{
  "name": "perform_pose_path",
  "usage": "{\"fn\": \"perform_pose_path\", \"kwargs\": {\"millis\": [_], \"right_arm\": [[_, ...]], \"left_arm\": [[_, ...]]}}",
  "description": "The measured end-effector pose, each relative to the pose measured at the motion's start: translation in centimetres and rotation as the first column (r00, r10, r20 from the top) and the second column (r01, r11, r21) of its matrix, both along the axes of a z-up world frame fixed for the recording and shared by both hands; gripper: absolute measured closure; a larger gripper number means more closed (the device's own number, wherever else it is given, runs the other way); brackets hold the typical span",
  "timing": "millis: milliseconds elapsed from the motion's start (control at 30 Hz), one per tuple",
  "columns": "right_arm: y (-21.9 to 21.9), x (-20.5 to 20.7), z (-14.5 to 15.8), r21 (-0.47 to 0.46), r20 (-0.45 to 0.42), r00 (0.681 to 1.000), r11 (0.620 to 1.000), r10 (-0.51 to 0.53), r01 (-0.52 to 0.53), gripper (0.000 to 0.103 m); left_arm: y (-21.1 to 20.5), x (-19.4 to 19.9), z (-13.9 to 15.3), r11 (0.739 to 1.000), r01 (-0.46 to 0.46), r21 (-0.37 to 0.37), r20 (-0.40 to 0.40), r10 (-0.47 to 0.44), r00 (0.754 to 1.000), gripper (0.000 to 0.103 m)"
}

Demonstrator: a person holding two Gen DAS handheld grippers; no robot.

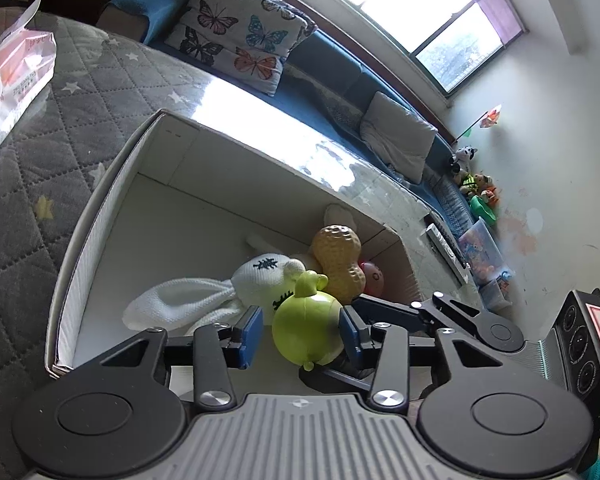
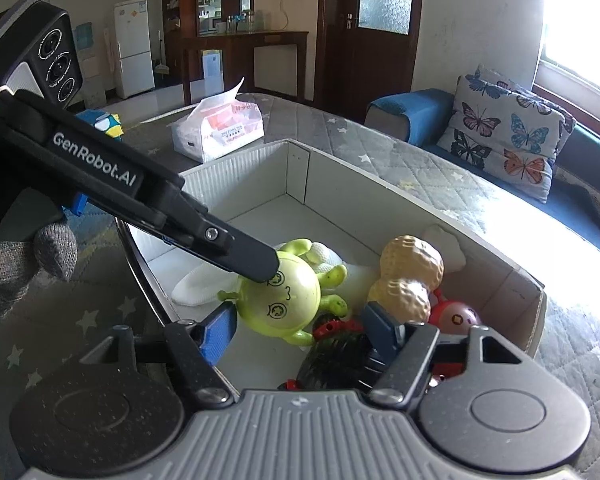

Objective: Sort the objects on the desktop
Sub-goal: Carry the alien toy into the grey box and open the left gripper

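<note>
Inside the open cardboard box [image 1: 112, 200] we see the green round toy [image 1: 306, 326] lying near the corner closest to us, between the blue pads of the left gripper [image 1: 300, 334]. A sliver of gap shows at the left pad; the right pad sits at the toy's side, so we cannot tell if the toy is truly clamped. From the left wrist, the toy's stalk points up and away from us, toward the box's far wall, and its long axis runs along that line.

From the right wrist the same green round toy [image 2: 282, 294] turns its drawn face up at us, with little limbs splayed to the right, toward the peanut toy [image 2: 410, 276]. That face is hidden from the left wrist. A finger [image 2: 240, 254] of the left gripper lies across the toy's top. The right gripper [image 2: 302, 334] stands partly spread over the box's near end, pads touching nothing, above a red and black toy [image 2: 334, 350] seen only here.

Beside the green toy in the box lie a white plush rabbit [image 1: 220, 292] and a red ball toy [image 2: 458, 316]. Beyond the box's far corner a tissue pack [image 2: 220, 128] rests on the quilted grey cover [image 2: 440, 176]. A grey-gloved hand [image 2: 24, 268] shows left of the box.
</note>
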State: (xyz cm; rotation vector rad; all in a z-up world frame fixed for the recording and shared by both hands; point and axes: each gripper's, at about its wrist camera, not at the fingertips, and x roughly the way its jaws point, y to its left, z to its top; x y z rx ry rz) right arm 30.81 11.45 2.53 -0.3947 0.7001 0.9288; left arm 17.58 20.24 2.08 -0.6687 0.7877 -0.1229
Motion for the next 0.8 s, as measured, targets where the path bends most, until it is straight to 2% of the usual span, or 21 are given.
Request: {"fn": "perform_pose_path", "kwargs": {"millis": [800], "right_arm": [[-0.48, -0.27, 0.29, -0.006, -0.02, 1.0, 1.0, 0.008, -0.008, 0.026]], "left_arm": [[-0.48, -0.05, 0.07, 0.999, 0.008, 0.035, -0.007, -0.007, 1.0, 0.061]]}}
